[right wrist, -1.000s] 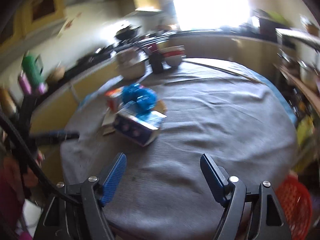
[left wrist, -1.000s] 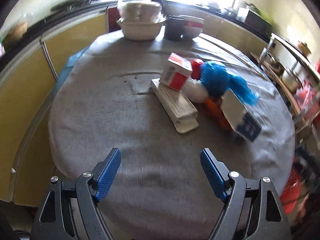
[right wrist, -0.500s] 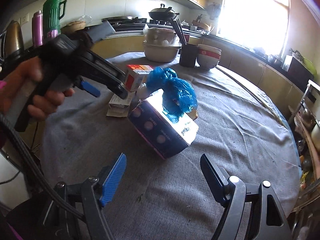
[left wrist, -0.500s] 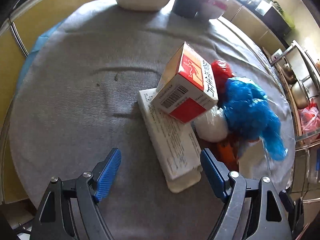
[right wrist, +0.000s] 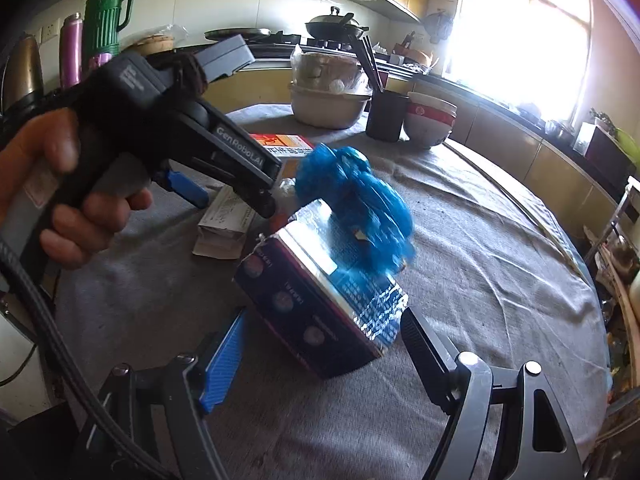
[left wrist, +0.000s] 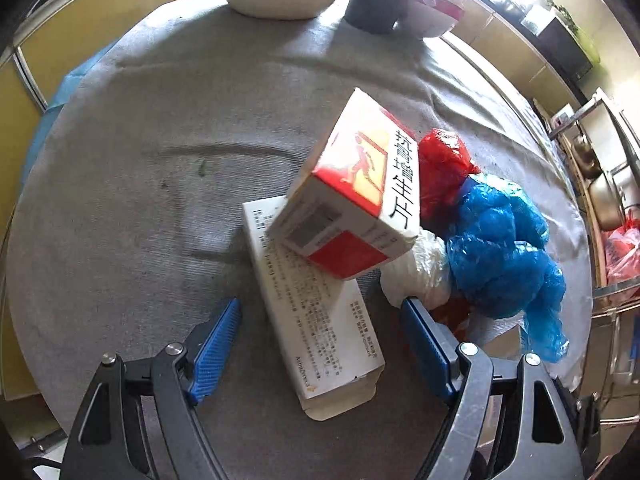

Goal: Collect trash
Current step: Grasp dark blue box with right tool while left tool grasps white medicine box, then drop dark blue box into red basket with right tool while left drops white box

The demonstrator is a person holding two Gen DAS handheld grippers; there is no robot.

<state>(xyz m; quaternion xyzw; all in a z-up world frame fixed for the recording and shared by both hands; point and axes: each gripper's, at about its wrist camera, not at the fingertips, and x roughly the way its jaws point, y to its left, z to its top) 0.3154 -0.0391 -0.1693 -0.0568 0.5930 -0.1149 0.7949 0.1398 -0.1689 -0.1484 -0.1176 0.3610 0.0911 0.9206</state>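
Observation:
A heap of trash lies on the round grey-clothed table (left wrist: 120, 208). In the left wrist view a long white carton (left wrist: 316, 320) lies flat between the fingers of my left gripper (left wrist: 320, 344), which stands open with its pads clear of the carton. A red and white box (left wrist: 356, 196) leans on that carton. Beside it lie a red bag (left wrist: 440, 164), a white wad (left wrist: 420, 272) and a blue bag (left wrist: 496, 248). In the right wrist view my right gripper (right wrist: 320, 356) is open around the near end of a dark purple foil box (right wrist: 316, 300), not pressing it. The blue bag (right wrist: 356, 204) rests on that box.
A beige basin (right wrist: 326, 108), a black cup with chopsticks (right wrist: 386, 114) and a red and white bowl (right wrist: 430, 120) stand at the table's far edge. A hand (right wrist: 68, 192) holds the left gripper's handle at the left. Yellow cabinets ring the table; a red bag (left wrist: 622, 252) hangs at the right.
Both grippers have come forward and down to the heap. The left one now straddles the white carton and the right one straddles the purple box. Neither pair of jaws changed width.

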